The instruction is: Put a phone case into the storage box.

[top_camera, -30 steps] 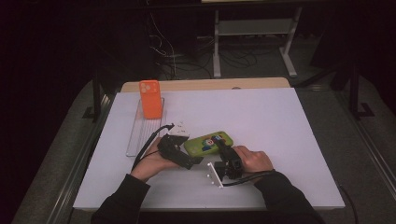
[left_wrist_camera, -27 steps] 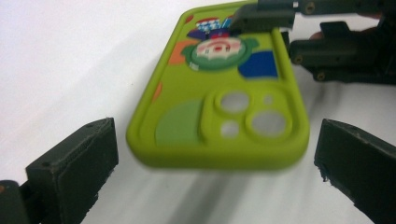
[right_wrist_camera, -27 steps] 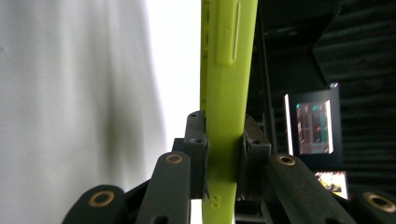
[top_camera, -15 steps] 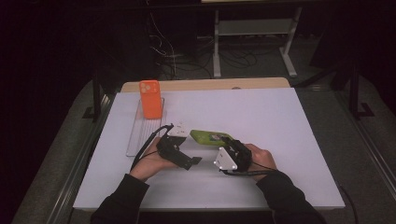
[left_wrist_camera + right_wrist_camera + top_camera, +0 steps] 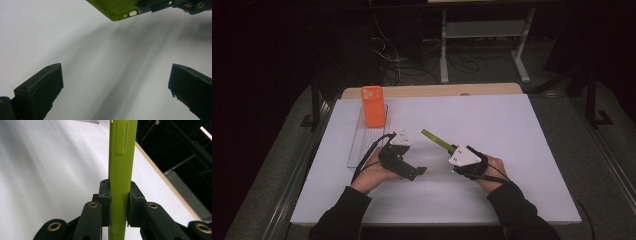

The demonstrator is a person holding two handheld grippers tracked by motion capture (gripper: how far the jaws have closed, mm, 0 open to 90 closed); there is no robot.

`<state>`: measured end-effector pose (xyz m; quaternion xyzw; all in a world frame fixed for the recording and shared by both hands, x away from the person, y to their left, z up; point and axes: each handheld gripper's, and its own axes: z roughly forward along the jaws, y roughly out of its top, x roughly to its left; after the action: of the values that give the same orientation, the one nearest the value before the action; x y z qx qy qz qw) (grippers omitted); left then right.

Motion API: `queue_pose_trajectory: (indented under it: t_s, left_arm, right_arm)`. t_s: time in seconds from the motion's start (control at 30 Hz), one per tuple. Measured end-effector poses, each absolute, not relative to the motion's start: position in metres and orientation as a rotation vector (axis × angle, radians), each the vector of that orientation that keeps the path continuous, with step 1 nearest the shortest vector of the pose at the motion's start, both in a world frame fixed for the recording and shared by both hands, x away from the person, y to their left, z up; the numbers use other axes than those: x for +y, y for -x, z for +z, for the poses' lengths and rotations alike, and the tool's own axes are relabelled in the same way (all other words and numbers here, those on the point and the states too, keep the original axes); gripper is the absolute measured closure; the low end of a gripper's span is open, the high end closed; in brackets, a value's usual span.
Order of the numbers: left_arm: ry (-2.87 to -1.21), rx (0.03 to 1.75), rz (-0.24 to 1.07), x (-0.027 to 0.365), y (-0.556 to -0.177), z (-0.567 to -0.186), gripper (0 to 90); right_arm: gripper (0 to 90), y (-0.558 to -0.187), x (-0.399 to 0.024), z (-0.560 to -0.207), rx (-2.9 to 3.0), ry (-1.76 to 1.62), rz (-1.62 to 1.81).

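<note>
Right gripper (image 5: 119, 202) clamps the green phone case (image 5: 121, 165) edge-on, raised clear of the white table (image 5: 512, 130). Left gripper (image 5: 115, 85), just opened, stands wide with nothing between its jaws. Orange phone case (image 5: 373, 105) upright on clear tray (image 5: 362, 147). No readable lettering.

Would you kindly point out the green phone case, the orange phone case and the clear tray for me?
green phone case (image 5: 121, 170), right gripper view, on its narrow side edge above the jaws.
orange phone case (image 5: 373, 106), high view, on the middle of its back.
clear tray (image 5: 362, 146), high view, on its bare ribbed floor.
</note>
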<state>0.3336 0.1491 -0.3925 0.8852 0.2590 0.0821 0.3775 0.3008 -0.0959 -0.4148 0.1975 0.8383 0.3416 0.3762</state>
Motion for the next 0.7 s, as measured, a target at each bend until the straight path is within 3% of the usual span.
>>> queue_pose_trajectory:
  t_s: [0.7]
  left_arm:
    - [-2.261, 0.674, 0.202, 0.148, -0.332, -0.393, 0.0]
  right_arm:
    - [75.3, -0.314, -0.107, -0.412, 2.24, -0.842, 1.094]
